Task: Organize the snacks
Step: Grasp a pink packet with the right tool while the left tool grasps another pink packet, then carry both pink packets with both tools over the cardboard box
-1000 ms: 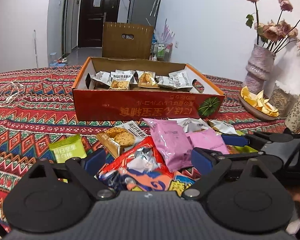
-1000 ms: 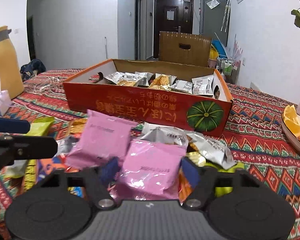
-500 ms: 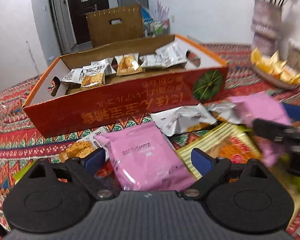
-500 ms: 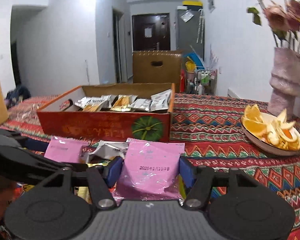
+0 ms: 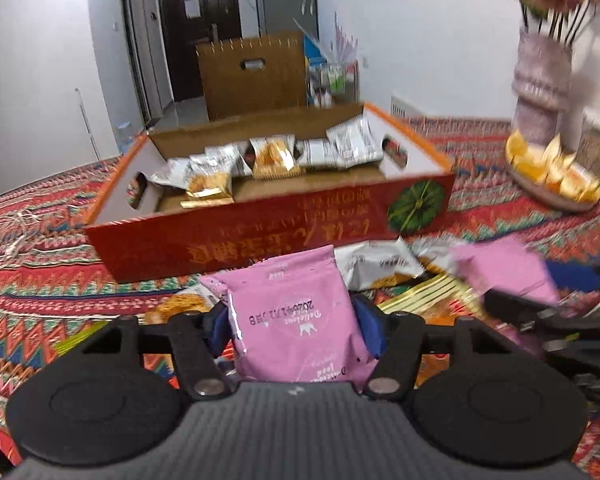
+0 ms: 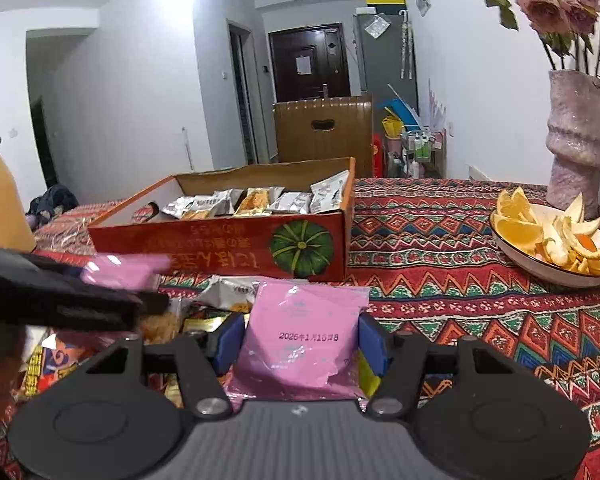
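Left gripper (image 5: 294,326): lower centre of the left wrist view; jaws closing, blue pads already pressing both side edges of a pink snack packet (image 5: 296,320) that stands upright between them, date print upside down.
Right gripper (image 6: 300,338): lower centre of the right wrist view; jaws clamped on a second pink packet (image 6: 300,332), date print upright, bottom edge torn-looking at lower right.
Snack pile (image 5: 384,268): loose silver, gold and orange packets on the patterned tablecloth (image 6: 460,280), just below the box front and between the 2 grippers.
Red cardboard box (image 6: 228,256): open-topped, centre of both views, pumpkin picture at its front right; silver and gold packets (image 6: 256,202) lean in a row along its far wall.
Plate of orange peels (image 6: 556,236): right edge of the frame, well apart from the box, just beside a pale pink vase (image 6: 578,140) holding dried roses.
Table: covered by the red zigzag cloth, carrying all of the above.
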